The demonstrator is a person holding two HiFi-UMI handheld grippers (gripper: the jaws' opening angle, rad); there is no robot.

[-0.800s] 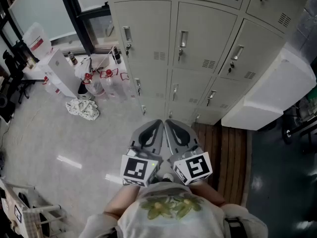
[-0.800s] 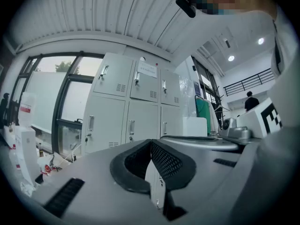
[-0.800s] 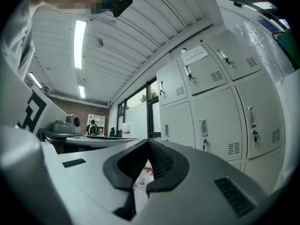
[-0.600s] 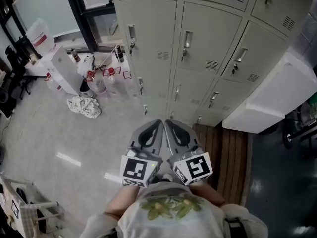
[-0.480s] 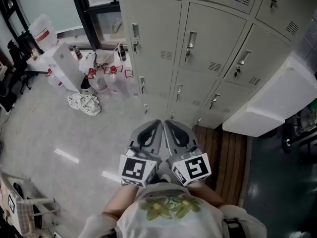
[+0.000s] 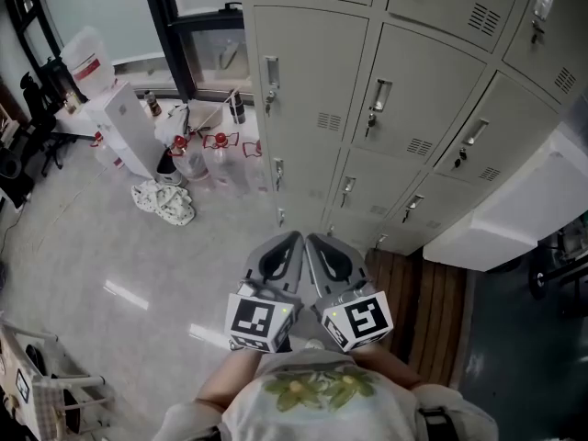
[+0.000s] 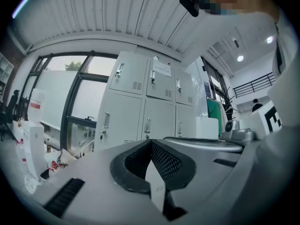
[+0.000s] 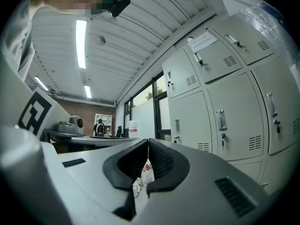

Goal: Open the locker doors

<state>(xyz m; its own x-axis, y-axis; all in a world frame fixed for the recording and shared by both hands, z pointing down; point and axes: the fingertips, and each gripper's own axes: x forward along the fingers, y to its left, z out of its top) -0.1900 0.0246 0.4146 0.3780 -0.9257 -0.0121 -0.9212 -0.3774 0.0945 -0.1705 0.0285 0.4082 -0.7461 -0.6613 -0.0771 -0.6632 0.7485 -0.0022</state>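
A bank of pale grey lockers [image 6: 367, 90] stands ahead, every door in view closed, each with a metal handle [image 6: 272, 72] and a keyed lock. Both grippers are held side by side close to the person's body, well short of the lockers. The left gripper [image 6: 296, 238] has its jaws together with nothing between them. The right gripper [image 6: 310, 240] is likewise shut and empty. In the left gripper view the left gripper [image 7: 150, 142] faces the lockers [image 7: 145, 102] from a distance. The right gripper view shows the right gripper [image 8: 148, 142] with the lockers [image 8: 225, 107] to its right.
A white box [image 6: 514, 200] sits against the lockers at right, and a wooden slatted platform [image 6: 413, 292] lies at their foot. Bottles [image 6: 197, 154], a crumpled cloth [image 6: 163, 200] and a white carton [image 6: 124, 127] crowd the floor by the black window frame [image 6: 175, 26].
The head view has shifted, so the lockers sit further right in the picture and more of the left floor shows. Both grippers stay together, shut, near the body.
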